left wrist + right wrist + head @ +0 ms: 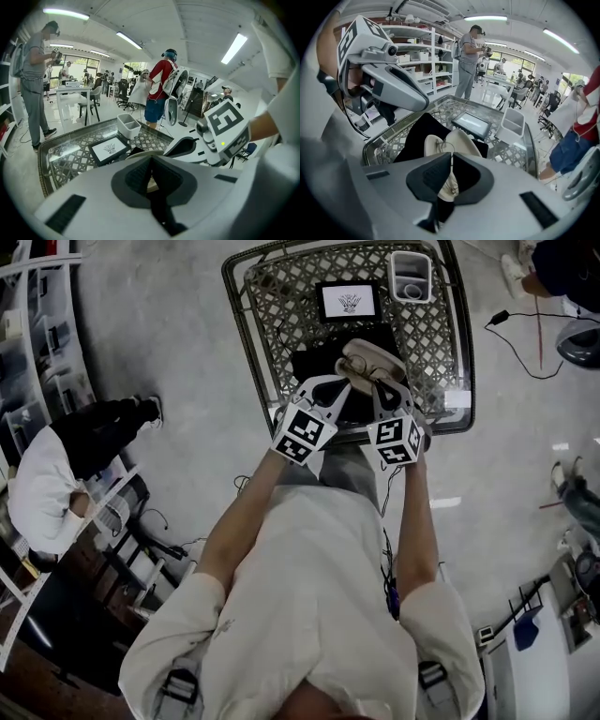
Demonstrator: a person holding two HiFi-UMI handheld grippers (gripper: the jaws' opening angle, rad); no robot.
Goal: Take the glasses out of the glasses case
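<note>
The glass table [258, 296] holds a black cloth [417, 131] with the open case [464, 139], near me. My left claw [151, 161] and right claw [451, 157] both pinch its near edge. The glasses [442, 142] lie inside. Next, I think one claw must let go and grab them gently.

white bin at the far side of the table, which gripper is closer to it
Right. The right gripper holds the glasses case on the side toward the white bin; the left gripper holds the case's other side, farther from the bin.
</note>
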